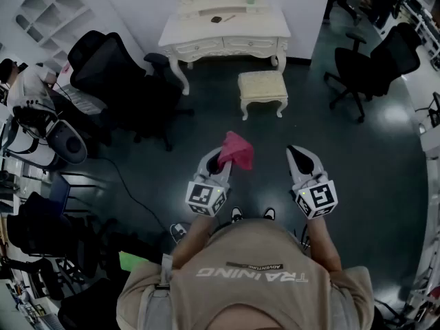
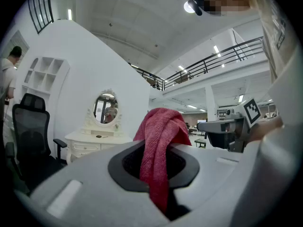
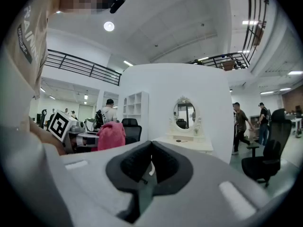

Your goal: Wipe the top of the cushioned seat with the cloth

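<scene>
**Left tongs [image 1: 218, 162] clamped on the red cloth [image 1: 236, 150]; right tongs [image 1: 297, 152] closed, nothing held.**

In the left gripper view I read the jaws pinched tight on the cloth [image 2: 158, 145], which runs down between them and bunches above the tips. In the right gripper view the jaws meet with nothing between them. From the head view, both tongs are held side by side above the dark floor [image 1: 357, 157]. The cushioned seat [image 1: 262, 86] stands at 12 o'clock, well apart from the cloth, just in front of the white bench [image 1: 223, 29]. Black office chairs stand at 10 o'clock [image 1: 117, 74] and 2 o'clock [image 1: 381, 64].
</scene>
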A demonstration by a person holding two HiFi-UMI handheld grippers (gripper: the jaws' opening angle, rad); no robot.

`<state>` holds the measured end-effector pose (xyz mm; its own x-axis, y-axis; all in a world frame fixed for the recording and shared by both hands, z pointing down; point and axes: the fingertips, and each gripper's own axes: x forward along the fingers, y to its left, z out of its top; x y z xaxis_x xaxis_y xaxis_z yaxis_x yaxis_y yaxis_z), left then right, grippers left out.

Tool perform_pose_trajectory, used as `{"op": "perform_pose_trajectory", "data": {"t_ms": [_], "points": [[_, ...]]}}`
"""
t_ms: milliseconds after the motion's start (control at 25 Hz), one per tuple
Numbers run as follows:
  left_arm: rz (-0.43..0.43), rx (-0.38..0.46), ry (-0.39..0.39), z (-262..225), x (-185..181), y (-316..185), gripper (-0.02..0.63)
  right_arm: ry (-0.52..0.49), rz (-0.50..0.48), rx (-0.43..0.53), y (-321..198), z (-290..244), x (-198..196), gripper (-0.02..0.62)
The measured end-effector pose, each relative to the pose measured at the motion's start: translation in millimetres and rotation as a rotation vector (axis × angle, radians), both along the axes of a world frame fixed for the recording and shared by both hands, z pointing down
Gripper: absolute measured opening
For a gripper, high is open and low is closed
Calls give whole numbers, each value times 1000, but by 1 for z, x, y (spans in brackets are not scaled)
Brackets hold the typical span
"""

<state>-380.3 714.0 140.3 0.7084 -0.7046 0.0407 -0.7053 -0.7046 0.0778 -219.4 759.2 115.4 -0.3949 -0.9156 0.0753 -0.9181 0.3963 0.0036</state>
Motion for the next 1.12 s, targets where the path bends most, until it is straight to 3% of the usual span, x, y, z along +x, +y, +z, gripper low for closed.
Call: {"op": "perform_pose_trajectory", "data": {"t_ms": [600, 1120], "points": [[-7, -44, 3, 15, -18, 1, 41, -1, 0, -33, -3, 10, -13, 5], [69, -94, 13, 46, -35, -35, 41, 14, 73, -101, -15, 41, -37, 4]]}}
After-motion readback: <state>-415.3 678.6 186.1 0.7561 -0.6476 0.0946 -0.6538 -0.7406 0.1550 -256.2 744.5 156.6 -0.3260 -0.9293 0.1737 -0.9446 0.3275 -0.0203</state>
